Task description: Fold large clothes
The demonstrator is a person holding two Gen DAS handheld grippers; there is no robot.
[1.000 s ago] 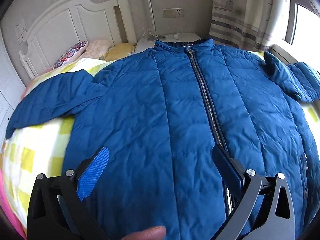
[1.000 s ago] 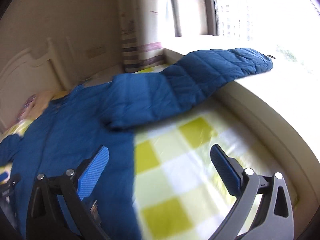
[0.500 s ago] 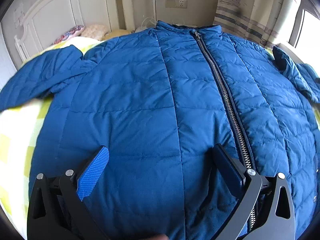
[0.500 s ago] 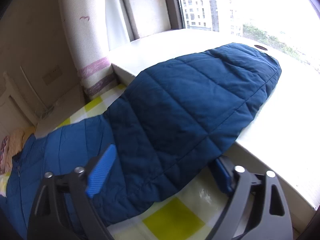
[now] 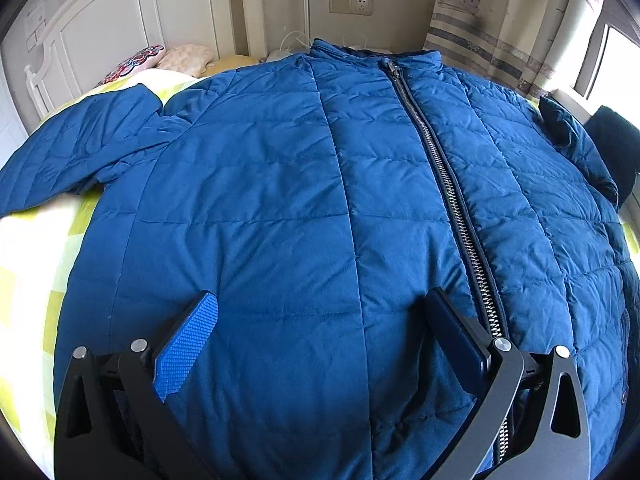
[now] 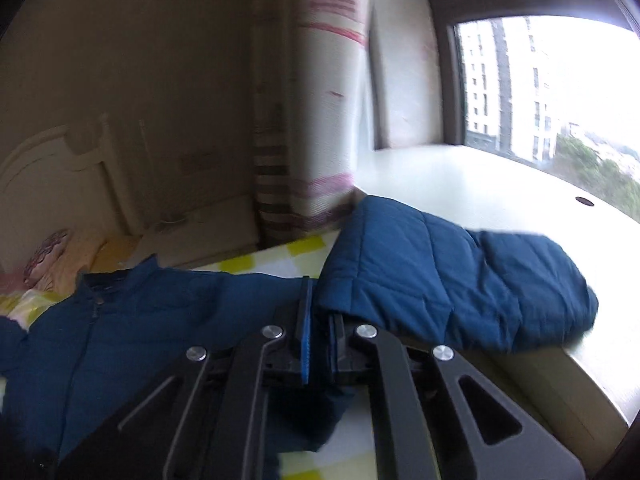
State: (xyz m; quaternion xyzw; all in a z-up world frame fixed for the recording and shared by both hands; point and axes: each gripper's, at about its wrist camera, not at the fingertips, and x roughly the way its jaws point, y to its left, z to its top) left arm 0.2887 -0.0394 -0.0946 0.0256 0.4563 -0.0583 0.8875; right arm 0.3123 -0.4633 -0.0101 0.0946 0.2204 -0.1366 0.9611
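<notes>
At the bottom of the left wrist view, the left gripper (image 5: 320,328) is hovering low over the blue jacket (image 5: 280,200), fingers (image 5: 188,344) spread wide with nothing clamped; it has dropped closer than a second ago. The jacket is lying zipped, front up, filling the frame on the bed (image 5: 24,280). In the right wrist view, the right gripper (image 6: 318,340), wide a second ago, has just been closing and is now pinching the sleeve (image 6: 440,276), which is draping toward the window ledge (image 6: 480,188) at right.
</notes>
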